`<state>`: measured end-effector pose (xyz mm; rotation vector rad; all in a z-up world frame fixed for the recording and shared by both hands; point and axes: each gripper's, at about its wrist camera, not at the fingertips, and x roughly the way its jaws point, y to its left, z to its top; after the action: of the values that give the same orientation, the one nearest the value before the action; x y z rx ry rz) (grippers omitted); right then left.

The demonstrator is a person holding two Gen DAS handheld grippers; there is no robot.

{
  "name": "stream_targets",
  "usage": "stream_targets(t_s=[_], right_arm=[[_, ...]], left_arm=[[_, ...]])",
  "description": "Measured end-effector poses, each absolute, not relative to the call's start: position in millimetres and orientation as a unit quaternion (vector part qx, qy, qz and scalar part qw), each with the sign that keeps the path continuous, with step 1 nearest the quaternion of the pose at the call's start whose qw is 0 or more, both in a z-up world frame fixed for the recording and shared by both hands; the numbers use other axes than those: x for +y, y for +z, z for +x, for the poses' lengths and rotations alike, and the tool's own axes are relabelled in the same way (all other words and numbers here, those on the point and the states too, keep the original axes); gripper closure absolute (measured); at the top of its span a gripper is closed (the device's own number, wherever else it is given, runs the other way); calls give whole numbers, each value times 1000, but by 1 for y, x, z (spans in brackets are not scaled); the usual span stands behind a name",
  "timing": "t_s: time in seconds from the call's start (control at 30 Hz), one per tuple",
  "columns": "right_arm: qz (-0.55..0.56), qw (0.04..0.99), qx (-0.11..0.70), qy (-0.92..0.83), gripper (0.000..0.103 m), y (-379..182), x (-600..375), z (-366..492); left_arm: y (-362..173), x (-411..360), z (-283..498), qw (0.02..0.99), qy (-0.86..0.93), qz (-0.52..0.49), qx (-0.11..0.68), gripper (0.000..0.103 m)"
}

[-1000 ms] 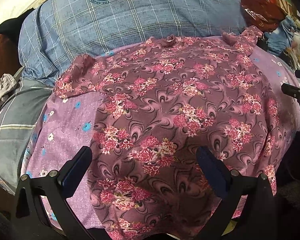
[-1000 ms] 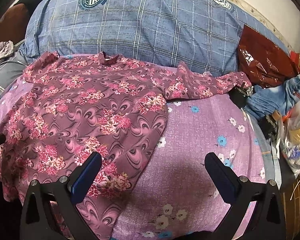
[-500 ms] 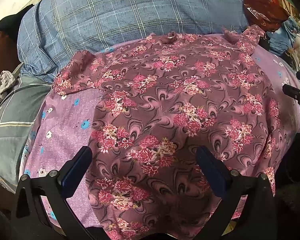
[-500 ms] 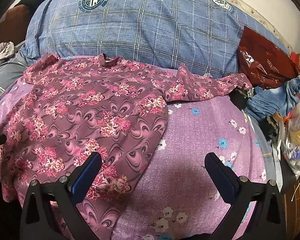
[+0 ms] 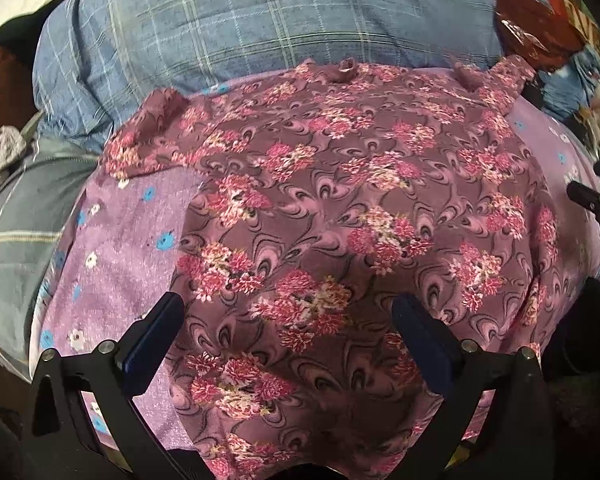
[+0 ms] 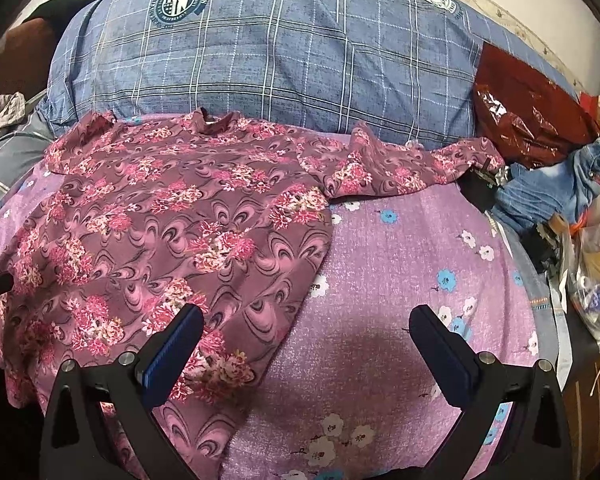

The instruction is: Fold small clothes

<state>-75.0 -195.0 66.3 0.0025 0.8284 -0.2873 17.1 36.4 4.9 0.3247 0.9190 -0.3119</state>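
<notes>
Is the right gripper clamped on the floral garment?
No: the right gripper is open, hanging over the floral garment edge and purple sheet.

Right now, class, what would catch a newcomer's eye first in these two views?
The maroon floral garment lies spread flat on the purple flowered sheet, one sleeve stretched right. Behind it rises a big blue plaid pillow. Both hand-held grippers, left and right, hover open near its hem.
</notes>
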Motion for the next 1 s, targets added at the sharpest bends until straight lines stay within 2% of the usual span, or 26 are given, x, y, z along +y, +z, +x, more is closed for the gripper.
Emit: stream_targets(t_s=[0.8, 0.93, 1.0], right_arm=[[32, 899, 421, -119, 1, 63, -196, -75], [63, 891, 438, -105, 7, 55, -209, -79], [81, 885, 451, -86, 17, 48, -213, -80]], left_arm=[[6, 68, 33, 876, -127, 116, 451, 0], [7, 97, 44, 880, -88, 107, 455, 0], [3, 114, 52, 875, -63, 103, 468, 0]])
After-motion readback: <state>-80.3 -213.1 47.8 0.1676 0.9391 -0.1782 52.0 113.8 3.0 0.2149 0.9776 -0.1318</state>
